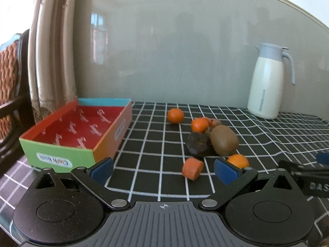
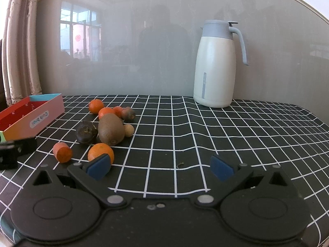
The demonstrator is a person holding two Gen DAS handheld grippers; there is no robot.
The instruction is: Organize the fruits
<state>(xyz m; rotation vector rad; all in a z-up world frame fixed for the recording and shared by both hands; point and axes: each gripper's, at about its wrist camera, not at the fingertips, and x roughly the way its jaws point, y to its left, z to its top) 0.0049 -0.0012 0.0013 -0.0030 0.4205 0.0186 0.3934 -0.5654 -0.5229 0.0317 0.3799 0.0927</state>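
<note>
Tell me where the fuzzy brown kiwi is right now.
The fuzzy brown kiwi lies mid-pile on the black grid tablecloth, against the dark wrinkled fruit on its left, right of the colourful cardboard box.

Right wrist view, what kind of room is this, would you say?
Probably a home dining or living area: a table under a black grid-pattern tablecloth, a white thermal carafe against the wall, and curtains at the left.
</note>
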